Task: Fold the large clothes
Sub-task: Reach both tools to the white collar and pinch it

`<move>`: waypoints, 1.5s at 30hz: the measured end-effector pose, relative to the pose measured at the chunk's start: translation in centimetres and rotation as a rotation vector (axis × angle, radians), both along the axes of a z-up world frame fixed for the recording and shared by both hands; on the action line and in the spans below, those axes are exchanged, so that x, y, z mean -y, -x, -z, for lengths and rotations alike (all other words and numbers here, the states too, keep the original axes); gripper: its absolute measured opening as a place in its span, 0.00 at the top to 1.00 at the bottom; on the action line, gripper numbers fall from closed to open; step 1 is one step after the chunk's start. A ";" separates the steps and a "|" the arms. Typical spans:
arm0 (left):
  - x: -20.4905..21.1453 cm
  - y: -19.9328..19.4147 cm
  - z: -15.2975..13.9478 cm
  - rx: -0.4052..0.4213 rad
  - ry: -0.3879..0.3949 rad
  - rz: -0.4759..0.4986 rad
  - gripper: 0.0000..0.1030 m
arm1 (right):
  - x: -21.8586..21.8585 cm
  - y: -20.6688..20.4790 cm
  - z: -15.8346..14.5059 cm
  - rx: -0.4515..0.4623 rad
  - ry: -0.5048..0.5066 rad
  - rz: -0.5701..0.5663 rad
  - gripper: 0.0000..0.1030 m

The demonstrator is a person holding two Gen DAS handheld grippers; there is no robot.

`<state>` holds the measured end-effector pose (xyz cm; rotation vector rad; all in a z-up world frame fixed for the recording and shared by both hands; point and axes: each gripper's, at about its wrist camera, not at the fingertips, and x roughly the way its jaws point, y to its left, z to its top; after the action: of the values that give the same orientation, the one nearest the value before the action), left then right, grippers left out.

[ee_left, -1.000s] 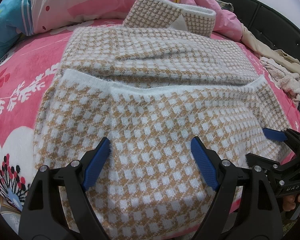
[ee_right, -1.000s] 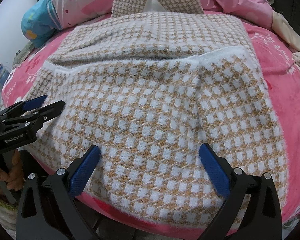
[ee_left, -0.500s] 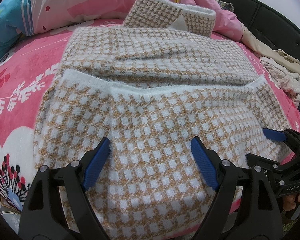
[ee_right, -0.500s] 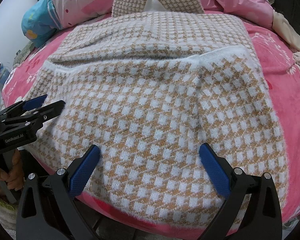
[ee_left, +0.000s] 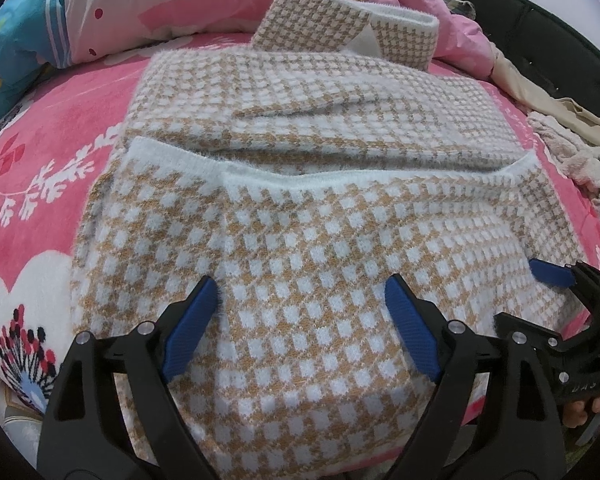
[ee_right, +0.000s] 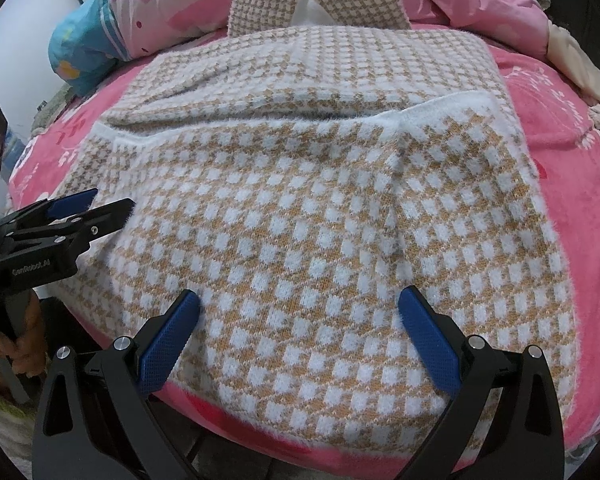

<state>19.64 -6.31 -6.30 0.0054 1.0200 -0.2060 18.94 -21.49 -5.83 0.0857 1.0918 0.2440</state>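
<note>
A fuzzy tan-and-white checked sweater (ee_left: 300, 220) (ee_right: 300, 200) lies flat on the bed, its lower half folded up so the white hem (ee_left: 340, 178) runs across the middle. The collar (ee_left: 340, 12) rests against the quilt at the far end. My left gripper (ee_left: 300, 280) hovers over the near fold edge with its jaws opening wide; the knit lies below them, not pinched. My right gripper (ee_right: 300, 292) is open over the same edge, further right. Each gripper shows in the other's view: the right (ee_left: 528, 296), the left (ee_right: 112, 200).
The bed carries a pink floral blanket (ee_left: 60, 160) (ee_right: 560, 120). A pink and blue quilt (ee_left: 140, 0) is bunched at the far end. Loose beige and pink clothes (ee_left: 572, 152) lie at the right beside a black headboard (ee_left: 540, 20). The bed's near edge (ee_right: 240, 432) is just below my grippers.
</note>
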 end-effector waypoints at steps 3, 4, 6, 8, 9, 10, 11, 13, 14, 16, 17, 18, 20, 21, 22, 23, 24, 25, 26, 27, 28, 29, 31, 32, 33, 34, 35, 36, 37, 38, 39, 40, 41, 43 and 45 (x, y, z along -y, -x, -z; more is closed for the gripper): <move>0.4 -0.2 -0.3 -0.005 -0.043 -0.010 0.14 | 0.2 0.3 -0.2 0.007 -0.015 -0.005 0.06; 0.5 -0.2 -0.4 -0.008 -0.056 -0.011 0.14 | 0.5 0.4 -0.4 0.007 -0.029 -0.006 0.06; 0.6 -0.3 -0.6 -0.015 -0.071 -0.017 0.13 | 1.1 0.5 -0.9 0.008 -0.073 -0.003 0.06; 0.8 -0.4 -0.9 -0.018 -0.090 -0.024 0.13 | 1.8 0.6 -1.6 0.023 -0.123 0.000 0.06; 1.0 -0.4 -1.1 -0.016 -0.101 -0.024 0.13 | 2.2 0.8 -2.2 0.041 -0.140 -0.001 0.06; 1.2 -0.3 -1.4 -0.013 -0.115 -0.022 0.13 | 2.5 0.9 -2.8 0.059 -0.147 -0.002 0.06; 1.3 -0.2 -1.7 -0.009 -0.119 -0.018 0.13 | 2.7 1.0 -3.3 0.071 -0.150 -0.005 0.06; 1.6 0.1 -2.5 0.004 -0.127 -0.008 0.11 | 3.4 1.4 -4.4 0.104 -0.163 -0.014 0.06; 1.8 0.1 -3.1 0.015 -0.132 -0.006 0.08 | 3.6 1.5 -4.9 0.117 -0.172 -0.019 0.06; 2.0 0.1 -4.5 0.041 -0.143 -0.001 0.08 | 4.6 1.6 -6.0 0.150 -0.185 -0.026 0.06; 2.1 0.0 -5.0 0.049 -0.147 0.001 0.08 | 4.9 1.4 -6.4 0.160 -0.184 -0.027 0.06; 2.1 -0.1 -5.6 0.056 -0.148 0.003 0.08 | 5.3 1.2 -7.1 0.176 -0.182 -0.027 0.06; 1.9 -0.5 -7.0 0.067 -0.146 0.013 0.08 | 5.6 0.4 -8.3 0.197 -0.181 -0.029 0.06; 1.8 -0.8 -7.5 0.073 -0.144 0.017 0.08 | 5.9 -0.3 -9.0 0.208 -0.182 -0.029 0.06; 1.8 -1.1 -8.1 0.083 -0.142 0.022 0.08 | 6.3 -1.1 -9.6 0.214 -0.181 -0.027 0.06; 1.6 -1.7 -8.9 0.095 -0.140 0.030 0.08 | 6.6 -1.6 -10.1 0.220 -0.178 -0.025 0.06; 1.5 -2.2 -9.4 0.099 -0.138 0.036 0.08 | 6.9 -2.3 -10.7 0.226 -0.173 -0.020 0.06; 1.3 -2.8 -9.8 0.102 -0.132 0.043 0.08 | 7.1 -3.0 -11.2 0.228 -0.170 -0.015 0.06; 1.0 -3.5 -10.2 0.103 -0.127 0.046 0.08 | 7.6 -3.8 -11.7 0.230 -0.173 -0.012 0.06; 1.1 -4.5 -10.4 0.104 -0.125 0.048 0.08 | 7.9 -4.4 -11.9 0.229 -0.177 -0.010 0.06; 1.3 -5.5 -10.6 0.108 -0.122 0.049 0.08 | 8.1 -5.1 -12.1 0.227 -0.180 -0.006 0.06; 1.1 -6.6 -11.0 0.118 -0.121 0.047 0.08 | 8.4 -6.0 -12.2 0.224 -0.183 -0.002 0.06; 1.2 -8.7 -11.6 0.146 -0.124 0.043 0.08 | 8.8 -8.1 -12.5 0.218 -0.188 0.005 0.06; 1.1 -9.6 -11.7 0.155 -0.126 0.042 0.08 | 9.0 -9.5 -12.6 0.210 -0.189 0.009 0.06; 1.0 -10.7 -11.9 0.163 -0.125 0.039 0.08 | 9.1 -10.5 -12.6 0.204 -0.191 0.009 0.06; 0.9 -11.7 -12.0 0.168 -0.118 0.038 0.08 | 9.1 -11.7 -12.6 0.197 -0.197 0.006 0.06; 0.9 -13.1 -12.1 0.173 -0.102 0.034 0.08 | 9.2 -12.9 -12.7 0.191 -0.203 0.003 0.06; 0.8 -14.6 -12.1 0.177 -0.084 0.028 0.08 | 9.2 -14.4 -12.7 0.185 -0.210 0.002 0.06; 0.8 -15.6 -12.1 0.179 -0.070 0.022 0.08 | 9.2 -15.6 -12.6 0.177 -0.217 0.003 0.06; 0.8 -17.5 -12.1 0.182 -0.041 0.010 0.08 | 9.2 -17.5 -12.4 0.165 -0.231 0.003 0.06; 0.8 -18.7 -12.1 0.183 -0.020 0.004 0.08 | 9.2 -18.7 -12.3 0.157 -0.242 0.002 0.06; 0.8 -19.8 -12.1 0.186 0.004 0.000 0.08 | 9.2 -20.1 -12.1 0.146 -0.254 0.002 0.06; 0.9 -21.5 -12.1 0.191 0.035 -0.010 0.08 | 9.1 -21.4 -11.9 0.134 -0.265 0.004 0.06; 1.2 -23.8 -11.9 0.198 0.058 -0.019 0.08 | 9.2 -24.7 -11.2 0.109 -0.289 0.016 0.06; 1.7 -26.5 -11.6 0.195 0.081 -0.030 0.08 | 9.3 -27.1 -10.5 0.089 -0.312 0.026 0.06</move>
<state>46.14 -7.96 5.26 -0.0622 0.8167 -0.2145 46.05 -30.74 4.62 0.3645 0.9573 0.3906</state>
